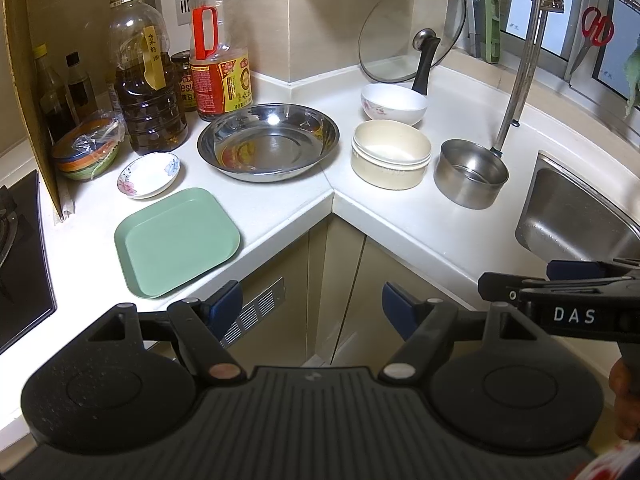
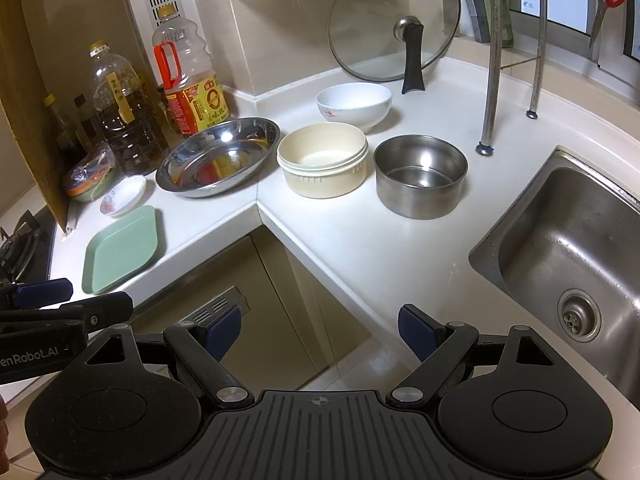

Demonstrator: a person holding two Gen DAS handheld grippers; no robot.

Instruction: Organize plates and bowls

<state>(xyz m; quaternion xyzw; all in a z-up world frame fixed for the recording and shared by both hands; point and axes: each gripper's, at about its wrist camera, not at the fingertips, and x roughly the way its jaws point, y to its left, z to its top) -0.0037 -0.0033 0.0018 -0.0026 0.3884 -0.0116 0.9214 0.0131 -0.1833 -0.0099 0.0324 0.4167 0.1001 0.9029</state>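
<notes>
Warm, fairly dim indoor light from overhead. White countertop (image 1: pixel 280 208) blown out along its front edge. Point glare on the steel plate (image 1: pixel 269 142) and steel pot (image 2: pixel 421 176). Soft shadows under the cupboards. Strong fisheye bending at edges; corners vignette dark. Focus sharp mid-frame, slight softness at margins.
</notes>
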